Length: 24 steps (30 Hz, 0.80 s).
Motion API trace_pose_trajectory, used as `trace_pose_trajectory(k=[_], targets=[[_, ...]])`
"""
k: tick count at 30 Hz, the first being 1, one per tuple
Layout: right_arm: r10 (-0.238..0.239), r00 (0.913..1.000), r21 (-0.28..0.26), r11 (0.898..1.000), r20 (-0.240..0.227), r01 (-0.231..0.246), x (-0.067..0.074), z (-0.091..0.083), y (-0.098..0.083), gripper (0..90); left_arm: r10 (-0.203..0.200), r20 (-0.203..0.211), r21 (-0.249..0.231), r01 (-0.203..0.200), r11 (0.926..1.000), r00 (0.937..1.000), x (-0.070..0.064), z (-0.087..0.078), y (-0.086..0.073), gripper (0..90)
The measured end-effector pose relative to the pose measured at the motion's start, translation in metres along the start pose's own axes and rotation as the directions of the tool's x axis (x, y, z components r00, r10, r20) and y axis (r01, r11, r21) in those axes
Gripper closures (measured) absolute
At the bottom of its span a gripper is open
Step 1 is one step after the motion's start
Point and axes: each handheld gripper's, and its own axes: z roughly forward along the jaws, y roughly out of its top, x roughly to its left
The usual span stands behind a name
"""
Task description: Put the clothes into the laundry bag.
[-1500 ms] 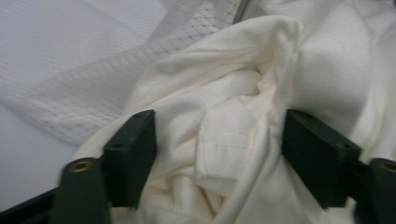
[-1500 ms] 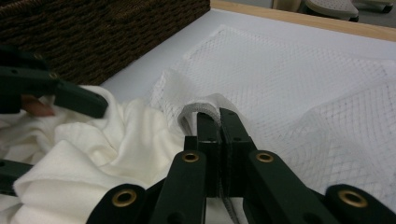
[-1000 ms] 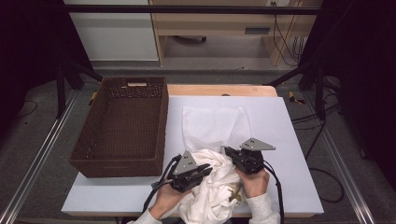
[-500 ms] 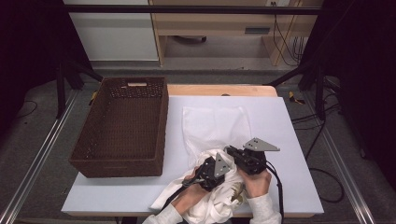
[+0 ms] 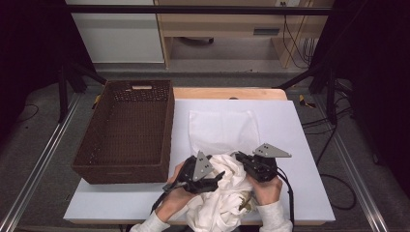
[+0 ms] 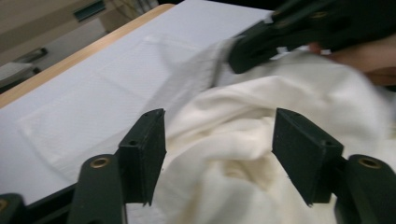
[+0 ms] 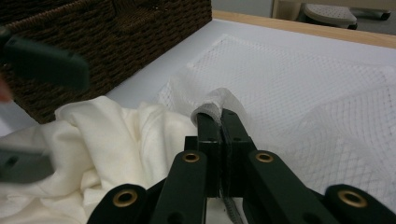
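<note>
Right hand-held gripper [image 7: 219, 122] pinching mesh bag [image 7: 299, 93] edge

Crumpled cream garment [image 5: 227, 193] beside flat mesh bag [image 5: 222, 130]

No lettering, label, brand mark or number could be read anywhere in the three views. The wicker basket [image 5: 126, 131], the cream garment [image 5: 227, 193], the white mesh bag [image 5: 222, 130] and the tabletop [image 5: 295, 145] all showed plain surfaces, and the furniture behind was too distant to yield any text.

Overhead forward-down; two close gripper-mounted views
</note>
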Motion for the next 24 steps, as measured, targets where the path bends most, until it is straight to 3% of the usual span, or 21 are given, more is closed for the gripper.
trace_pose_trajectory(k=[2, 3, 4, 5, 6, 7, 8, 10, 11, 14, 17, 20, 21, 22, 23, 24], targets=[[-0.002, 1.0, 0.002, 1.0, -0.001, 0.002, 0.0, 0.0, 0.0, 88.6, -0.04, 0.056, 0.058, 0.037, 0.9976, 0.9976, 0.009, 0.017, -0.006, 29.0], [0.002, 1.0, 0.002, 1.0, -0.001, -0.002, 0.0, 0.0, 0.0, 88.6, -0.04, 0.056, 0.058, 0.037, 0.9976, 0.9976, 0.009, 0.017, -0.006, 28.0], [0.001, 1.0, 0.003, 1.0, -0.001, -0.001, 0.0, 0.001, 0.0, 88.6, -0.059, 0.087, 0.118, 0.048, 0.9918, 0.9945, 0.012, 0.037, -0.015, 25.9], [-0.001, 1.0, 0.006, 1.0, -0.001, 0.001, 0.0, 0.001, 0.0, 88.6, -0.078, 0.108, 0.128, 0.064, 0.9897, 0.9911, 0.013, 0.045, -0.018, 25.2], [-0.003, 1.0, 0.011, 1.0, 0.0, 0.003, 0.0, 0.002, 0.0, 88.6, -0.11, 0.135, 0.126, 0.093, 0.9877, 0.9847, 0.014, 0.049, -0.021, 27.3], [-0.006, 1.0, 0.016, 1.0, 0.005, 0.006, 0.0, 0.003, -0.001, 88.6, -0.11, 0.135, 0.126, 0.093, 0.9877, 0.9847, 0.014, 0.049, -0.021, 33.4], [-0.01, 0.9999, 0.018, 1.0, 0.009, 0.009, 0.0, 0.004, -0.001, 88.6, -0.138, 0.15, 0.111, 0.122, 0.9862, 0.9789, 0.015, 0.05, -0.023, 41.2], [-0.008, 0.9999, 0.017, 1.0, 0.007, 0.008, 0.0, 0.004, -0.001, 88.6, -0.126, 0.136, 0.106, 0.112, 0.9881, 0.9827, 0.013, 0.045, -0.022, 60.2], [-0.005, 1.0, 0.015, 1.0, 0.005, 0.005, 0.0, 0.004, -0.001, 88.6, -0.113, 0.131, 0.093, 0.101, 0.9906, 0.9849, 0.011, 0.041, -0.02, 65.4], [0.002, 0.9999, 0.007, 1.0, 0.01, -0.002, 0.0, 0.004, -0.002, 88.6, -0.063, 0.125, 0.021, 0.061, 0.9979, 0.9901, -0.002, 0.021, -0.012, 70.2], [0.02, 0.9998, 0.0, 1.0, 0.009, -0.02, 0.0, 0.006, -0.003, 88.7, -0.002, 0.132, -0.028, 0.006, 0.9996, 0.9912, -0.022, 0.008, -0.003, 69.9], [0.026, 0.9997, -0.016, 1.0, 0.006, -0.026, 0.003, 0.006, -0.003, 88.7, 0.046, 0.122, -0.012, -0.045, 0.9989, 0.9914, -0.037, 0.013, 0.003, 69.4], [0.023, 0.9997, -0.02, 1.0, 0.003, -0.023, 0.003, 0.006, -0.003, 88.7, 0.046, 0.122, -0.012, -0.045, 0.9989, 0.9914, -0.037, 0.013, 0.003, 69.4], [0.018, 0.9998, -0.025, 1.0, 0.005, -0.018, 0.004, 0.006, -0.003, 88.7, 0.054, 0.118, 0.014, -0.056, 0.9983, 0.9916, -0.04, 0.026, 0.004, 69.5], [0.018, 0.9998, -0.025, 1.0, 0.005, -0.018, 0.004, 0.006, -0.003, 88.7, 0.054, 0.118, 0.014, -0.056, 0.9983, 0.9916, -0.04, 0.026, 0.004, 69.6], [0.013, 0.9999, -0.035, 0.999, 0.004, -0.013, 0.004, 0.005, -0.003, 88.7, 0.053, 0.107, 0.051, -0.058, 0.997, 0.9929, -0.04, 0.041, 0.003, 69.8]])
